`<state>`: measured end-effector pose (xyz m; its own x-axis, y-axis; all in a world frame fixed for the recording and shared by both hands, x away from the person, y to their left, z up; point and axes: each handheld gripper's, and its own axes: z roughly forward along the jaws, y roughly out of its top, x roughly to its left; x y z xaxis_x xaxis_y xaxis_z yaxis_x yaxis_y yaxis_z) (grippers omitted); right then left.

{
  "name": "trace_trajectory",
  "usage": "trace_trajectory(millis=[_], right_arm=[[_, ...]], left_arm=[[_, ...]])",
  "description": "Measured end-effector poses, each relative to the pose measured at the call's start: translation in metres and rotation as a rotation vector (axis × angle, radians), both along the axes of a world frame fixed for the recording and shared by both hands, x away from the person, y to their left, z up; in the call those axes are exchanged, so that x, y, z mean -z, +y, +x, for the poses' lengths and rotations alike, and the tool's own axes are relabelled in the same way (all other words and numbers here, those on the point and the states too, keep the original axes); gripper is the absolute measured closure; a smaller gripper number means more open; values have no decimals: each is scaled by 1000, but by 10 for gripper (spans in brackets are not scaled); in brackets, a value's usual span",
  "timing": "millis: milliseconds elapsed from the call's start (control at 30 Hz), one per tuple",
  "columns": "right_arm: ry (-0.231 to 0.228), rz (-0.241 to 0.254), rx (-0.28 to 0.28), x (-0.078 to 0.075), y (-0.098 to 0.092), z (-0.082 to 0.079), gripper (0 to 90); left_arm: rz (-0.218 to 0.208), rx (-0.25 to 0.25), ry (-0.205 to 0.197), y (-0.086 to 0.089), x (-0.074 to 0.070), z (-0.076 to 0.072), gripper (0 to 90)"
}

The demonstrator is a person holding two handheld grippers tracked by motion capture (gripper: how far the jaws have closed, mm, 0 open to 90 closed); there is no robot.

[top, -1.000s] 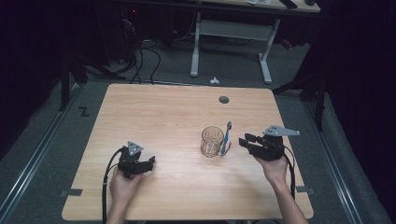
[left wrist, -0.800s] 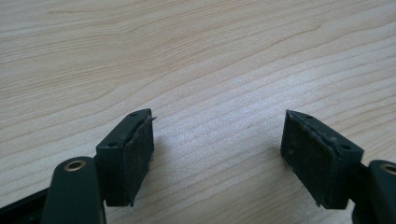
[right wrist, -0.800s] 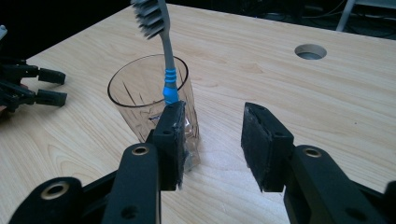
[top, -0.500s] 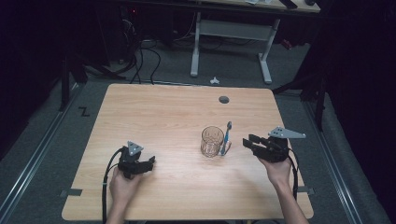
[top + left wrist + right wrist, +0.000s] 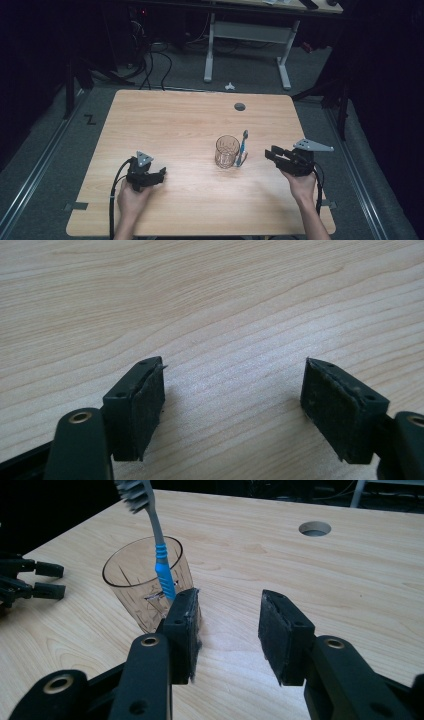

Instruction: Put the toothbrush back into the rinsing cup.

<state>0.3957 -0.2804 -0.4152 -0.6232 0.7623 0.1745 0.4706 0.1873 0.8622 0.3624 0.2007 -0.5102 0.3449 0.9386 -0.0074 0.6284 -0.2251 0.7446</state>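
Right gripper [image 5: 274, 154] sits just right of the glass [image 5: 227, 151], jaws spread and empty; toothbrush [image 5: 242, 148] leans on the glass's outer right side; left gripper [image 5: 161, 174], spread, rests well left; risk: a careless approach knocks the toothbrush or tips the glass.

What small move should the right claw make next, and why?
Probably ease the right claw toward the toothbrush. Its jaws stand open and empty just short of the glass, against whose outer wall the toothbrush leans upright, apparently ungripped. The left claw rests apart.

Blue toothbrush [image 5: 161, 565] leaning upright against clear glass cup [image 5: 131, 577], bristles up.
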Motion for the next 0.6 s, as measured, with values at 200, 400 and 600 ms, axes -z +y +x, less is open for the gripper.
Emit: trace_trajectory(millis=[200,400,600], right_arm=[[-2,1,5,1,-2,-1,600],[6,8,16,5,-5,-2,601],[16,7,27,11,-8,-3,601]], left_arm=[[0,0,0,0,0,0,261],[0,0,0,0,0,0,261],[-1,-1,0,0,0,0,261]])
